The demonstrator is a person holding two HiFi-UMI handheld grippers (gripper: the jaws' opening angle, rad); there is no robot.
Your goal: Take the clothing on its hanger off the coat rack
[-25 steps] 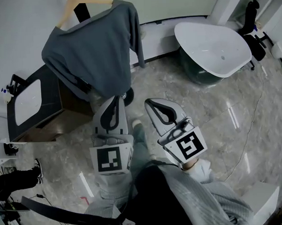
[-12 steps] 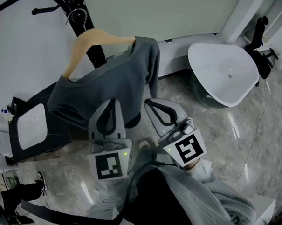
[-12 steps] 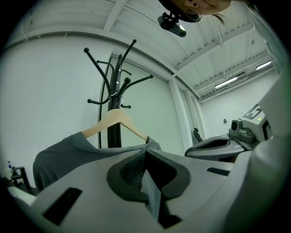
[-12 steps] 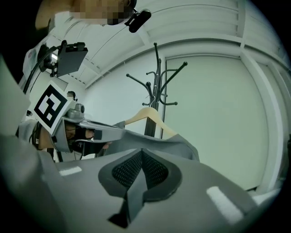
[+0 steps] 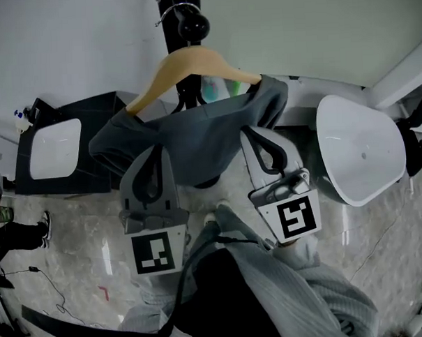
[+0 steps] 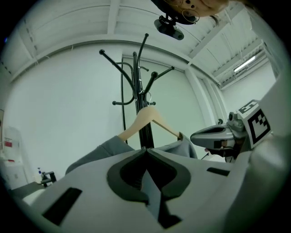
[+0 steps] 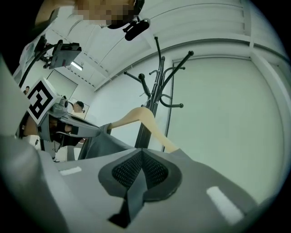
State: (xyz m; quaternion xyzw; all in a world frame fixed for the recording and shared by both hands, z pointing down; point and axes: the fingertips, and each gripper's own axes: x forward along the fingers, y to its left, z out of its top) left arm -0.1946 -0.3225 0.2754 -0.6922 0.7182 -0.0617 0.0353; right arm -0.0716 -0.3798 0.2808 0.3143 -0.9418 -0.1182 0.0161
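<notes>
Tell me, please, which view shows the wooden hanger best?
The head view: the hanger is large, with both arms in view above the grey sweater. Both gripper views show it smaller, against the coat rack.

A white bathtub [image 5: 357,147] is standing on the glossy marble floor [image 5: 81,226] at its right edge, by the wall. A black vanity cabinet [image 5: 100,113] is sitting at the floor's left edge, carrying a white basin [image 5: 54,148], with a small bottle [image 5: 20,117] at its far corner.
</notes>
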